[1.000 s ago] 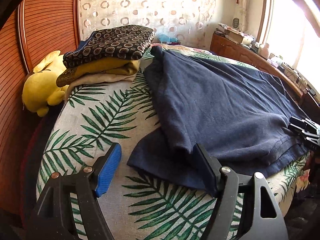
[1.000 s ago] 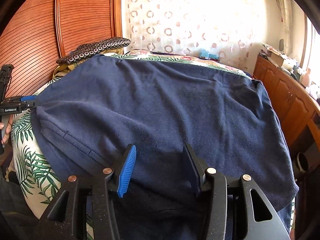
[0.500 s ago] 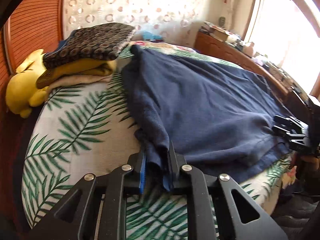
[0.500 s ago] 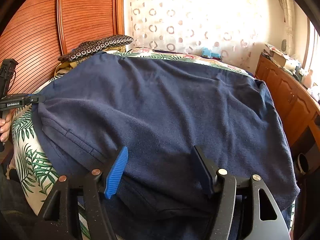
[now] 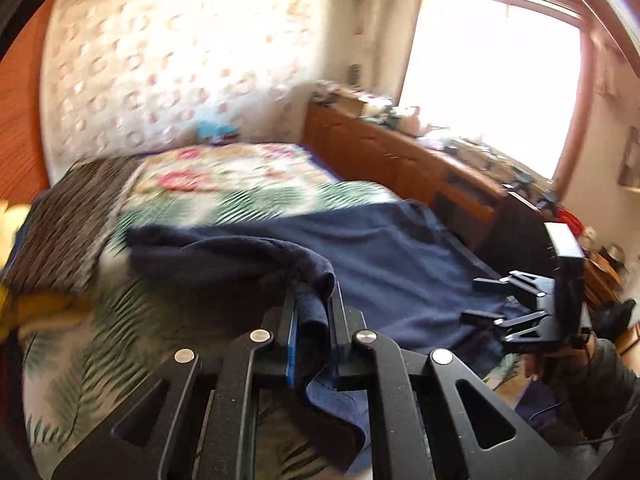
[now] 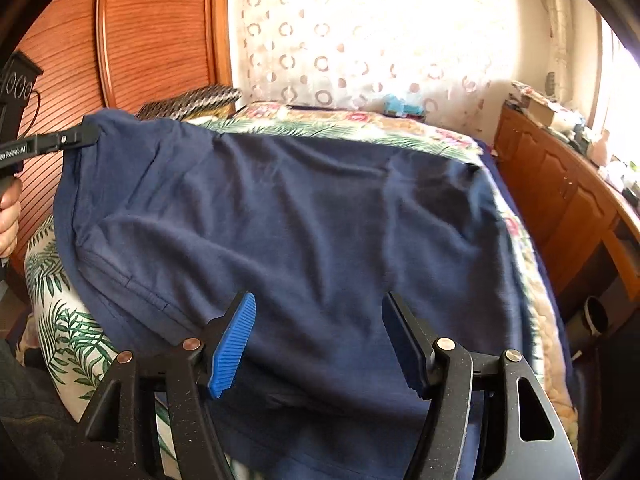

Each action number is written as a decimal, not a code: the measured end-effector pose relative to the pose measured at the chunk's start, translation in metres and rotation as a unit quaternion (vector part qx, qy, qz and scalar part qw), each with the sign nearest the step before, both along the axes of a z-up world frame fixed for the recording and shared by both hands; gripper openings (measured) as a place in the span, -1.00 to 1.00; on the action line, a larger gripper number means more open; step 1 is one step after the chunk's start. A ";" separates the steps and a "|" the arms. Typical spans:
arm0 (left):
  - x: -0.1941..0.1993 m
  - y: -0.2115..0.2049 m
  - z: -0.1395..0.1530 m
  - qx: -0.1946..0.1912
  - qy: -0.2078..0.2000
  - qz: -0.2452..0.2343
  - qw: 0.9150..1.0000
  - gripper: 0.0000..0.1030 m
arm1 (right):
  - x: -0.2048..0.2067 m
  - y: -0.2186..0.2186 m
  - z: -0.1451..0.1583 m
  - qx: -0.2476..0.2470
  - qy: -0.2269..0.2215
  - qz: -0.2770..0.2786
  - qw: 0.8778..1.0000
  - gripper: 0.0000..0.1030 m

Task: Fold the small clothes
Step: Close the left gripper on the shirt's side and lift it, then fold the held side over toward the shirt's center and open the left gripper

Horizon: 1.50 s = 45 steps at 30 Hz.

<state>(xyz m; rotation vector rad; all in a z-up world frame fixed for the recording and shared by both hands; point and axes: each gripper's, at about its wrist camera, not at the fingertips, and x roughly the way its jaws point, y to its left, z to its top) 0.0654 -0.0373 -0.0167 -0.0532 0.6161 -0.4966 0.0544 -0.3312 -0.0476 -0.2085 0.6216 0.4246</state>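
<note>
A navy blue shirt [image 6: 320, 220] lies spread over the leaf-print bedspread [image 6: 72, 336]. My left gripper [image 5: 312, 320] is shut on the shirt's left corner [image 5: 316, 304] and holds it lifted off the bed, so the cloth hangs from the jaws. It also shows at the far left of the right wrist view [image 6: 80, 136], pinching the raised corner. My right gripper [image 6: 320, 336] is open, its jaws wide apart just above the shirt's near hem. It also shows in the left wrist view [image 5: 492, 300], open at the shirt's right edge.
A stack of folded clothes [image 5: 64, 232] sits at the bed's far left, by a yellow plush toy [image 5: 8, 216]. A wooden headboard [image 6: 152, 40] stands behind it. A wooden cabinet [image 6: 560, 200] with clutter runs along the right side under the window.
My left gripper, shut on the shirt corner, has lifted it up off the bed and swung toward the right. The right gripper stayed open over the hem.
</note>
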 end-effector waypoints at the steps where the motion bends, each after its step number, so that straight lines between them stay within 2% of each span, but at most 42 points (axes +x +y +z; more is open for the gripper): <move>1: 0.002 -0.012 0.006 -0.002 -0.007 -0.015 1.000 -0.77 | -0.001 -0.005 0.002 0.002 -0.003 -0.004 1.000 0.32; 6: 0.009 -0.058 0.026 -0.002 -0.026 -0.067 0.997 -0.77 | -0.007 -0.024 0.012 0.011 -0.011 -0.022 1.000 0.32; 9: 0.009 -0.073 0.030 -0.004 -0.034 -0.083 0.996 -0.75 | -0.010 -0.027 0.014 0.019 -0.012 -0.026 0.999 0.32; 11: 0.013 -0.078 0.026 0.001 -0.018 -0.086 0.996 -0.61 | -0.013 -0.028 0.014 0.023 -0.012 -0.026 0.999 0.32; 12: 0.014 -0.079 0.022 0.006 -0.012 -0.085 0.996 -0.46 | -0.013 -0.027 0.012 0.023 -0.011 -0.025 0.999 0.32; 13: 0.014 -0.079 0.020 0.009 -0.012 -0.084 0.996 -0.28 | -0.013 -0.026 0.011 0.023 -0.010 -0.023 0.999 0.32; 17: 0.012 -0.080 0.011 0.026 -0.013 -0.074 0.997 0.08 | -0.002 -0.026 0.008 0.021 -0.006 -0.017 1.000 0.32; 19: 0.010 -0.075 0.008 0.040 -0.021 -0.058 0.997 0.35 | 0.002 -0.025 0.007 0.022 -0.007 -0.013 1.000 0.32; 22: 0.011 -0.061 0.003 0.035 -0.017 -0.042 0.998 0.55 | 0.005 -0.019 0.008 0.023 -0.006 -0.006 1.000 0.32; 31: 0.014 -0.024 -0.017 0.035 0.004 0.019 0.999 0.55 | 0.024 0.011 0.005 0.013 0.009 0.040 0.999 0.32; 41: 0.016 -0.002 -0.022 0.043 0.002 0.051 0.998 0.55 | 0.056 0.043 -0.008 -0.010 0.049 0.081 0.995 0.32; 43: 0.017 0.000 -0.024 0.043 0.003 0.053 0.998 0.55 | 0.061 0.044 -0.007 -0.015 0.056 0.082 0.995 0.19; 45: 0.016 0.002 -0.027 0.043 0.004 0.057 0.997 0.55 | 0.066 0.043 -0.008 -0.018 0.061 0.082 0.995 0.17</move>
